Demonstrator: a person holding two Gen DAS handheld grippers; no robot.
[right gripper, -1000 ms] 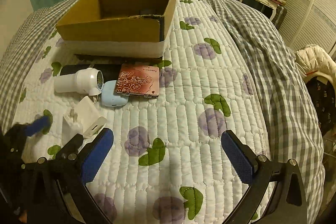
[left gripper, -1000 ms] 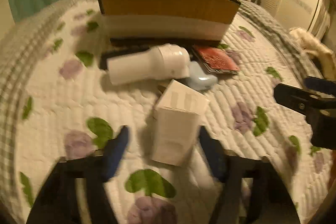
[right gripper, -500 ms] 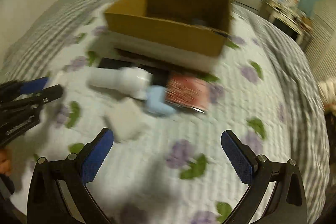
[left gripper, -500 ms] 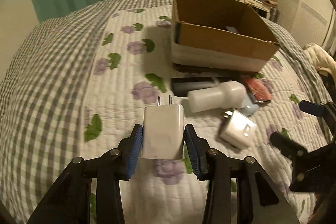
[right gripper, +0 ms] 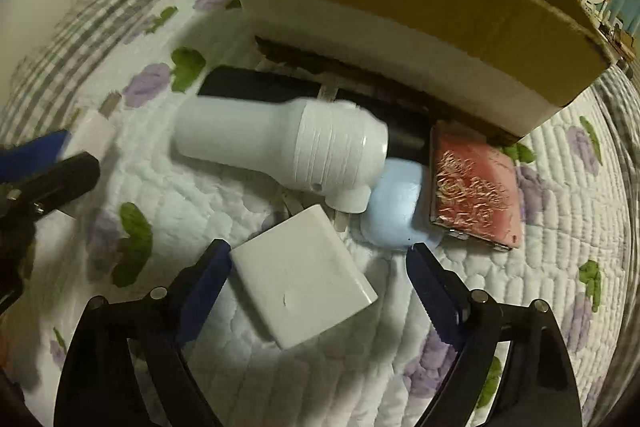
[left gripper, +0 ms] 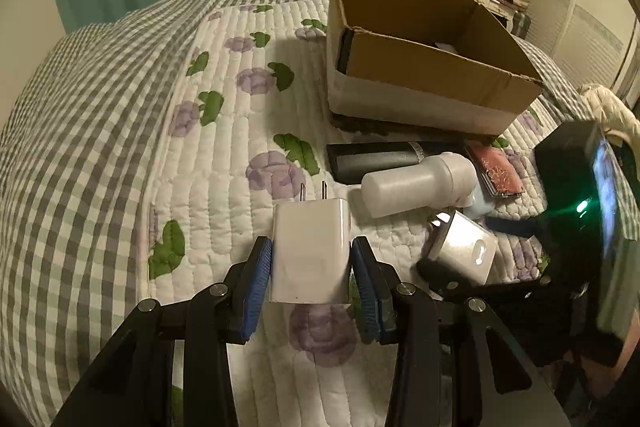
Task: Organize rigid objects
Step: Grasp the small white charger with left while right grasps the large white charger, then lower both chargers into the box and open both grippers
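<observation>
The black bar (right gripper: 304, 95) lies mostly hidden behind the white bottle-shaped device (right gripper: 288, 151), and the cardboard box (left gripper: 424, 63) shows only a pale scrap of its contents. The right view is blurred at its left edge. The left gripper (left gripper: 312, 277) holds its jaws pinched on the small white plug adapter (left gripper: 310, 251) above the quilted bed (left gripper: 224, 163), as half a second ago. The right gripper (right gripper: 318, 279) has moved in since then: its spread jaws now bracket the larger white charger block (right gripper: 300, 277), the left blue pad touching it. That block lies flat, prongs toward the pale blue case (right gripper: 396, 215) and red patterned compact (right gripper: 474, 189).
</observation>
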